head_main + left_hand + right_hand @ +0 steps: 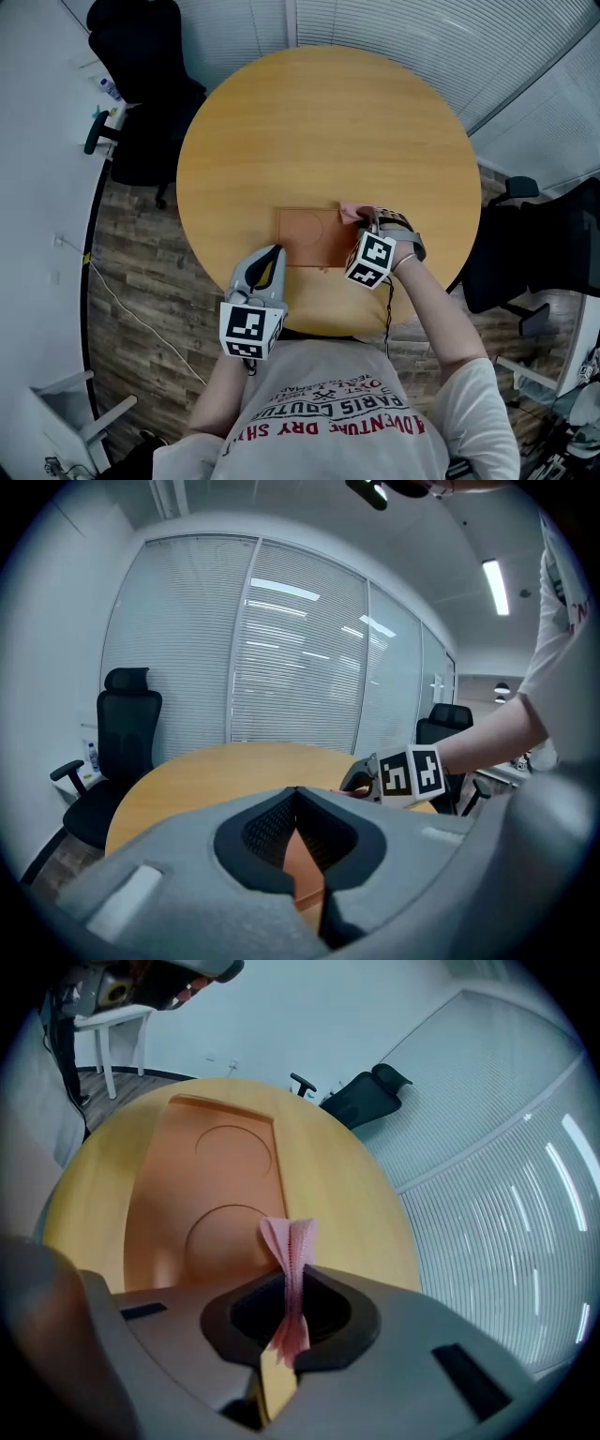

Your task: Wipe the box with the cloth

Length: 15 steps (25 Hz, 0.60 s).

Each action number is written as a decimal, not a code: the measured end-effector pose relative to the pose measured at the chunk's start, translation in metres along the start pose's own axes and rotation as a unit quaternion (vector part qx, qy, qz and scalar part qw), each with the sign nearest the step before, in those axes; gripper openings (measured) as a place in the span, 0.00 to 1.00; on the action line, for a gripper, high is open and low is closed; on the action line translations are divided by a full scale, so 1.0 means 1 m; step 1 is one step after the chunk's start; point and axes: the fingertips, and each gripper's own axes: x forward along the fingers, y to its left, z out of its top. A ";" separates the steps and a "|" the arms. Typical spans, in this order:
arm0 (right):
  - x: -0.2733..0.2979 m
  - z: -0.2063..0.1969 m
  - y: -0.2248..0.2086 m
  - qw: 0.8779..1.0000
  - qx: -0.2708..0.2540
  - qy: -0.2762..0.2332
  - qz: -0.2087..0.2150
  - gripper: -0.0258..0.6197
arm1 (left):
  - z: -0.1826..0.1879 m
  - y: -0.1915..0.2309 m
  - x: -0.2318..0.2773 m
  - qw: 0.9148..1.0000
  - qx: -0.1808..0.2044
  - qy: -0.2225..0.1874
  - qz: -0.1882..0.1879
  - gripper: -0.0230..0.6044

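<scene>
A flat orange-brown box [314, 237] with two round recesses in its top [206, 1185] lies on the round wooden table [319, 122], near the front edge. My right gripper [363, 218] is shut on a pink cloth [351, 213] at the box's right far corner. In the right gripper view the cloth [292, 1241] stands pinched between the jaws of that gripper [292, 1283], just over the box's edge. My left gripper [273, 251] hovers at the box's front left corner, shut on nothing. In the left gripper view its jaws meet [296, 791], and the right gripper [361, 778] shows beyond them.
Black office chairs stand at the back left [141, 84] and at the right [544, 244] of the table. A white desk [37, 187] runs along the left, with a cable on the wooden floor [131, 309]. Window blinds [300, 658] close the far side.
</scene>
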 end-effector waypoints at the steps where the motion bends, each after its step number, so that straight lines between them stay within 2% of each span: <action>1: 0.002 0.000 0.002 1.000 0.005 -0.001 0.003 0.09 | -0.001 0.003 0.001 1.000 -0.002 0.001 0.002 0.05; 9: 0.002 0.000 0.018 1.000 0.010 0.002 0.009 0.09 | -0.007 0.011 0.003 1.000 -0.012 0.005 0.005 0.05; 15: -0.005 -0.003 0.032 0.999 0.016 0.009 0.036 0.09 | -0.008 0.006 0.002 1.000 -0.011 0.003 0.003 0.05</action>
